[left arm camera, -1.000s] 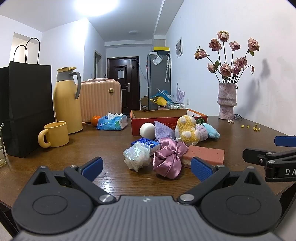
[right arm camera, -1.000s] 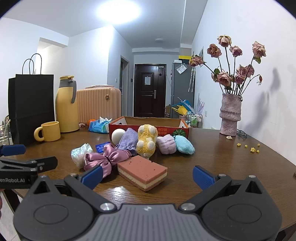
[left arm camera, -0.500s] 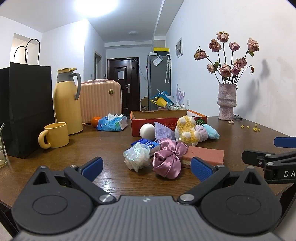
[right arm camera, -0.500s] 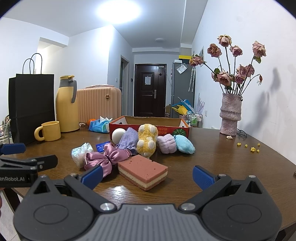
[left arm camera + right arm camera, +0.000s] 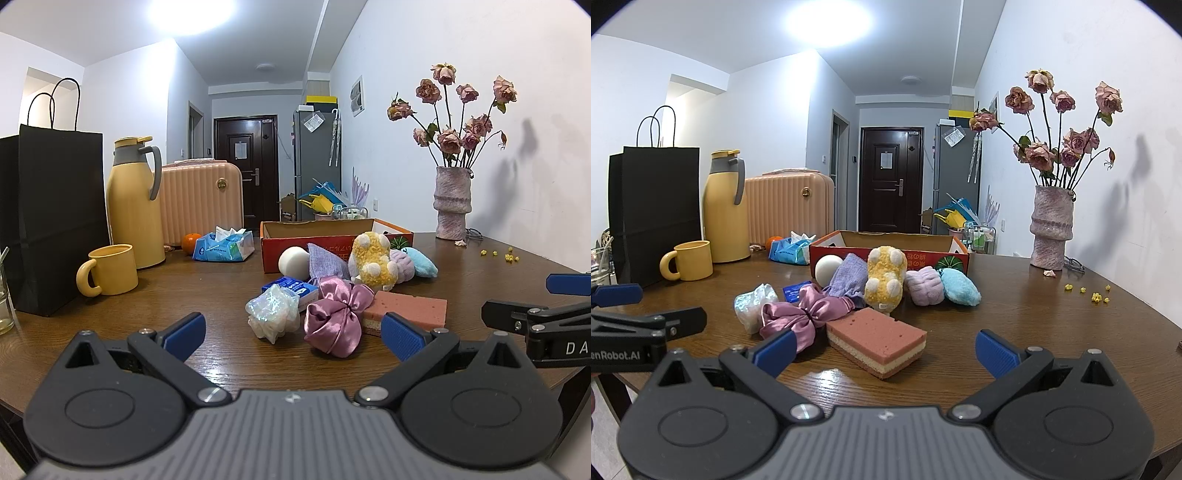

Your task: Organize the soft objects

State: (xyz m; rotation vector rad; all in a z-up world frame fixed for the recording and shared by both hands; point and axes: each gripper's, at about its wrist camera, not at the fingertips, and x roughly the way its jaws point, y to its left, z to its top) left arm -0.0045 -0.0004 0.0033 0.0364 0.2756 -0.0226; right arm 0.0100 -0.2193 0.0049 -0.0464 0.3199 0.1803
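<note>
The bench [image 5: 1034, 332] is glossy grained wood. The bow [image 5: 809, 314] is shiny satin cloth, the sponge [image 5: 879, 332] porous and matt. The box [image 5: 295, 251] looks like cardboard.

White walls all round, a bright ceiling light [image 5: 192, 14] glaring overhead. A dark wooden table [image 5: 207, 291] fills the near ground. Far down the hallway stands a dark brown door [image 5: 890, 184], with a grey fridge [image 5: 955, 170] to its right. A peach suitcase [image 5: 201, 203] sits left, behind the table.
</note>
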